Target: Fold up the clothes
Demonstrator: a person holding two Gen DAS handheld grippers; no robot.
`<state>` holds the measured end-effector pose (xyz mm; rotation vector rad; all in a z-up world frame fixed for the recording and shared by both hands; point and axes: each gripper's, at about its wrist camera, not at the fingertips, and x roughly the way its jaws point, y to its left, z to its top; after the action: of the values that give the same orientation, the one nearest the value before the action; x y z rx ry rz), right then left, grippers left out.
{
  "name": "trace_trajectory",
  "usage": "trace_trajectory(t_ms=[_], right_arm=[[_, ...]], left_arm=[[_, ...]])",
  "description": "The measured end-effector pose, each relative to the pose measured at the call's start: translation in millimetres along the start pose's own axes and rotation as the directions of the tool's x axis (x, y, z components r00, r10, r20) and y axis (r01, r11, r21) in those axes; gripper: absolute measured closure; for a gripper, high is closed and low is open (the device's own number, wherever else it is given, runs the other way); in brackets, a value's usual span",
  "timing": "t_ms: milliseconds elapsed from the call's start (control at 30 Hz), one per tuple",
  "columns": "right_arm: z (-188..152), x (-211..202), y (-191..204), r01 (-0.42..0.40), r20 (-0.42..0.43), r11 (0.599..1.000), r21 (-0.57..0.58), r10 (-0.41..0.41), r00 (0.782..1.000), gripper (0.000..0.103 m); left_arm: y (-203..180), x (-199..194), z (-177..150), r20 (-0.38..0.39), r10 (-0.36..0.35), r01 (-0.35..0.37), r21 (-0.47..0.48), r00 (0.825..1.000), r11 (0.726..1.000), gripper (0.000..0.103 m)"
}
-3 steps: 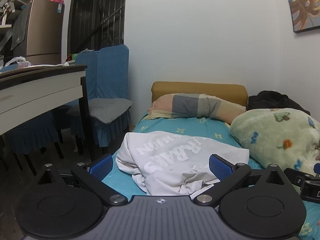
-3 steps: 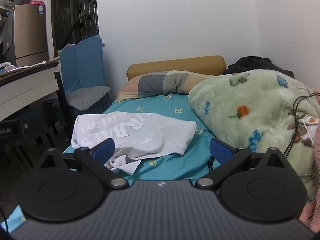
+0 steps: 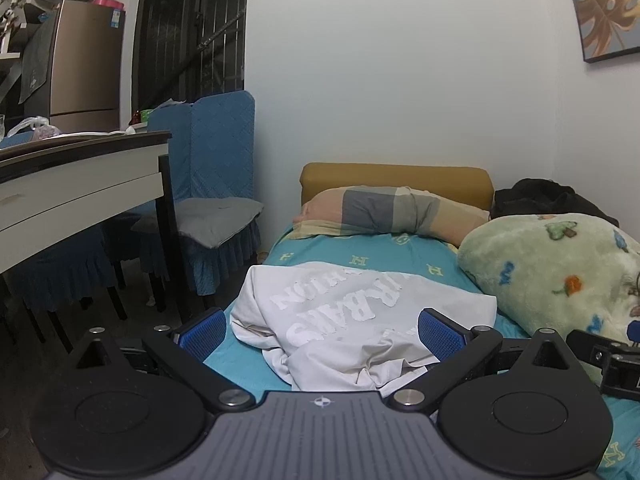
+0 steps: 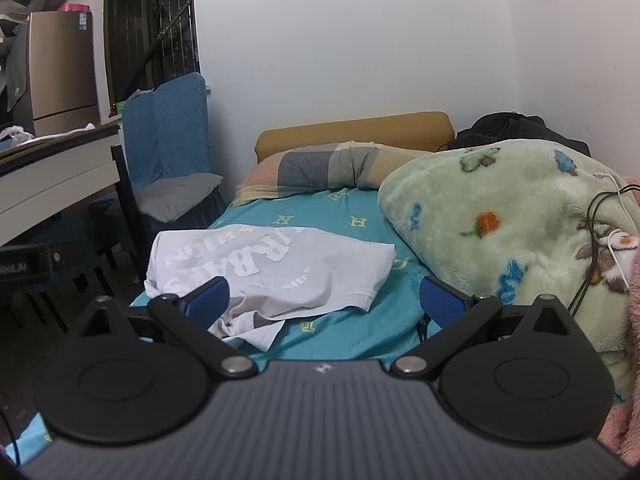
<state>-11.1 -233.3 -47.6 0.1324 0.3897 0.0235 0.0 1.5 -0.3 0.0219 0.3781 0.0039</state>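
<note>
- Jaws of both the left gripper and the right gripper stand spread wide, grasping nothing.
- White printed T-shirt lies partly folded on the teal bed sheet, its near end crumpled, left of the green fleece blanket.
- Likely light, limp and wrinkle-prone; it should sag if lifted.
- Best pinched at the near bunched hem and a flat corner.

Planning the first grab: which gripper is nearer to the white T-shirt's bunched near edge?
Left. The left gripper is open and centred right over the white T-shirt, its bunched edge between the fingers. The right gripper, also open, sits to the shirt's right, mostly over teal sheet.
</note>
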Motion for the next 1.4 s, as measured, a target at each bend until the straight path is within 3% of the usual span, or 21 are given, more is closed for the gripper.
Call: trace_trajectory(t_ms=[200,233,400,833,1200,1267,1400], right_arm=[[4.4,6.4,-5.8,-0.015,-0.001,1.0,0.005,0.015,1.0,0.0],[1.1,-0.9,-2.0,-0.016,0.029,1.0,-0.007,0.017,0.999,0.0],[0.4,-7.0,-1.2,-0.061,0.023,0.998,0.009,0.06,0.998,0.0],[0.8,-6.6,-7.3,-0.083,0.017,0.996,0.021,0.083,0.996,0.0],[-0.4,-1.0,-22.0,-0.029,0.038,0.998,0.064,0.027,0.999,0.0],[-0.5,1.1,-27.2,-0.013,0.044,0.997,0.081,0.009,0.999,0.0],[-0.6,5.2,-37.7,0.02,0.054,0.993,0.114,-0.027,0.998,0.0]], left_arm=[[-11.7,-8.6,0.8,0.016,0.01,-0.01,0.03,1.0,0.999,0.0],[-9.0,-8.2,0.5,0.015,0.002,-0.003,0.021,1.0,1.0,0.0],[-8.0,-13.0,-0.1,0.021,-0.047,0.047,-0.02,0.999,0.999,0.0],[-20.6,-7.8,-5.9,0.025,-0.041,0.04,0.034,0.999,0.999,0.0],[-18.5,0.8,-9.7,0.015,-0.049,0.048,0.027,0.999,0.998,0.0],[-18.1,12.9,-10.1,-0.011,-0.044,0.045,0.034,0.999,0.998,0.0],[-26.7,62.2,-10.1,-0.139,-0.078,0.089,0.072,0.987,0.993,0.0]])
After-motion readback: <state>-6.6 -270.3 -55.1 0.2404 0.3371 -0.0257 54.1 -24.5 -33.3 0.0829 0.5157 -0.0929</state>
